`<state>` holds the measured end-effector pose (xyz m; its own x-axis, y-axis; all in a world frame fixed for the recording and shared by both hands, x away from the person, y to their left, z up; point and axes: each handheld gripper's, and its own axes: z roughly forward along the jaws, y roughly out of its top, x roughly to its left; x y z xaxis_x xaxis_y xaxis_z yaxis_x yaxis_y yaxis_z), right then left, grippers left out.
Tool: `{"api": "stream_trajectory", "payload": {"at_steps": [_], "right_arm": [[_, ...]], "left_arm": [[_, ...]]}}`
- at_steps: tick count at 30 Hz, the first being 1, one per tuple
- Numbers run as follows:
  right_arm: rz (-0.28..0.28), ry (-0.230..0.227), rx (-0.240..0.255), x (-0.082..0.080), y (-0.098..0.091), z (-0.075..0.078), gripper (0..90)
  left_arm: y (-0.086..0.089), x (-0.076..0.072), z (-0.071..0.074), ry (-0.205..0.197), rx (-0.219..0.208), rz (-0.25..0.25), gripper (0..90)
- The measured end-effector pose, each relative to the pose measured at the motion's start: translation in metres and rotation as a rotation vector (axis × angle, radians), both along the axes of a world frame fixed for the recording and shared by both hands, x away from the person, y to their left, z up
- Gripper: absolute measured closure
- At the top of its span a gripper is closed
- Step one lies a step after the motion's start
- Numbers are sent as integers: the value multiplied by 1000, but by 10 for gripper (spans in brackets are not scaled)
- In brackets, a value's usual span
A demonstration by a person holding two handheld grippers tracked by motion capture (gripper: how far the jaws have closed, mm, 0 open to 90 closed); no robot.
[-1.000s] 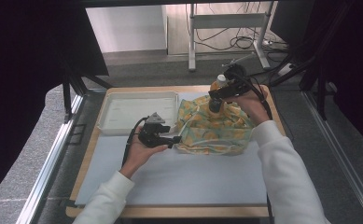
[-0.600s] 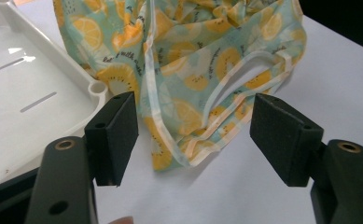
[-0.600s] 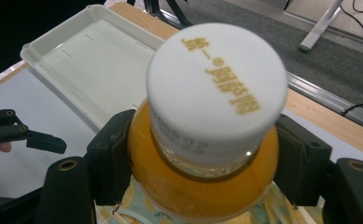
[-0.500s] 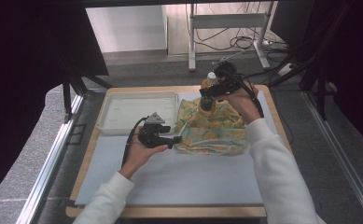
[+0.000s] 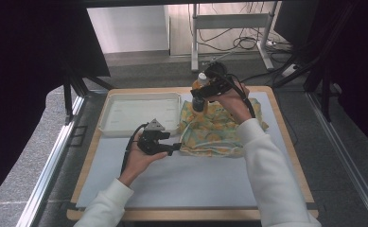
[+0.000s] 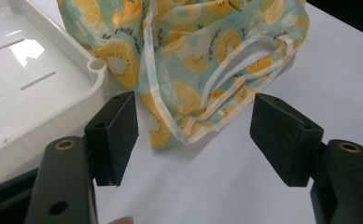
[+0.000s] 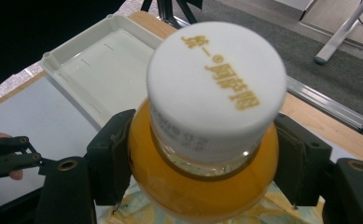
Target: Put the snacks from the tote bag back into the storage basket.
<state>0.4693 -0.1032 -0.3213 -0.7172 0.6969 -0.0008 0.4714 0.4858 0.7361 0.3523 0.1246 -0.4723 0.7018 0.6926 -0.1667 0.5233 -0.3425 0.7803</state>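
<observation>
A bottle of orange drink (image 5: 202,78) with a white cap (image 7: 216,93) hangs over the far edge of a lemon-print fabric bag (image 5: 214,132). My right gripper (image 5: 199,90) is shut on its shoulder, one jaw pressing on each side (image 7: 207,168). The bag lies crumpled on the white mat, its handle loops toward me (image 6: 202,51). My left gripper (image 5: 176,148) rests low by the bag's left corner. It is open, and the bag's hem lies just beyond its jaws (image 6: 193,135).
A white plastic tray (image 5: 139,96) sits at the back left of the board, touching the bag's left side (image 6: 76,56). The wooden board's far edge runs just behind the bottle. Metal rails flank the table, with a stand and cables on the floor behind.
My right gripper has carried the bottle leftward over the bag's far edge, toward the tray. The left gripper has stayed where it was.
</observation>
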Motion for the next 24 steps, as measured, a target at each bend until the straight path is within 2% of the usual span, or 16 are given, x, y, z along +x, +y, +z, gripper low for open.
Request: {"api": "stream_trajectory", "payload": {"at_steps": [12,24], "right_arm": [[22,8,-10,4,27,-5,298],[45,11,-12,6,46,-10,298]], "left_arm": [[-2,-3,-4,4,11,-16,321],[-1,-2,-4,7,10,-19,323]]}}
